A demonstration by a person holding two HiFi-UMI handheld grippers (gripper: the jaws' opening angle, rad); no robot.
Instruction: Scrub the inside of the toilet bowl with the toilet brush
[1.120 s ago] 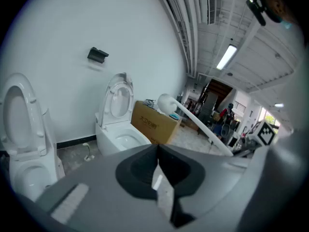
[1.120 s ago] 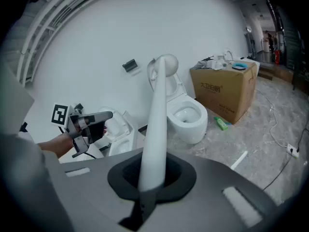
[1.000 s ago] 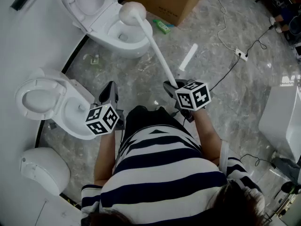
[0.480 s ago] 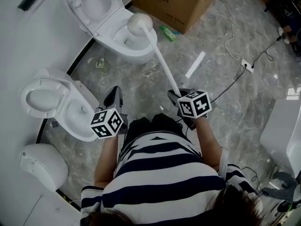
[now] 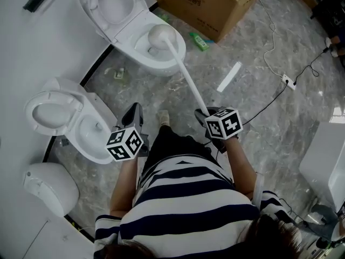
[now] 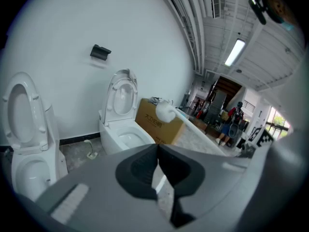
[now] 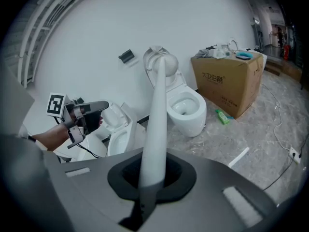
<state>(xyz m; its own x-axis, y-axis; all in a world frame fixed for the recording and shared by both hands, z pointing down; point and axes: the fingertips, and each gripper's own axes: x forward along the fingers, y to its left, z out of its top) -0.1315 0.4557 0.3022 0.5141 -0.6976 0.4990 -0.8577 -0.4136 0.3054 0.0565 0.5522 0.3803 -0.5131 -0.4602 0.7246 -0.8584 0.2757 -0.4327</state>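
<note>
Below me spreads a grey marbled stone floor (image 5: 156, 90); plain white wall (image 5: 32, 47) upper left; brown cardboard box (image 5: 205, 1) top centre.

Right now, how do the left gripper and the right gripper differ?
The right gripper is shut on the toilet brush; the left gripper is shut on nothing. The right gripper aims it at the far toilet; the left gripper hangs beside the near toilet. Each carries a marker cube.
</note>
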